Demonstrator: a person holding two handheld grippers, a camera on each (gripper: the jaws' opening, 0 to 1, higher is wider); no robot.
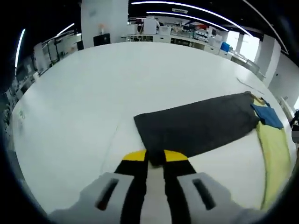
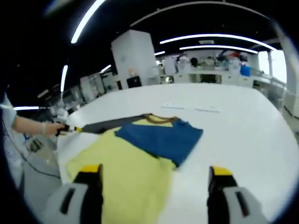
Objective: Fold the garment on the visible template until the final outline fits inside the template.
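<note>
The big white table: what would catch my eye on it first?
A garment in yellow, blue and dark grey lies spread on the white table, in front of the open right gripper. In the left gripper view, the left gripper is shut on the garment's dark grey edge.

White table (image 1: 93, 84); colour-block garment (image 2: 140, 154) lies flat on it.

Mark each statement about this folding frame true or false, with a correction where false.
1. The left gripper is shut on the dark grey part of the garment. True.
2. The right gripper is clamped on the blue part. False: its jaws stand wide open, holding nothing.
3. The garment shows a yellow part and a blue part. True.
4. The garment lies on a wooden floor. False: it lies on a white table.
</note>
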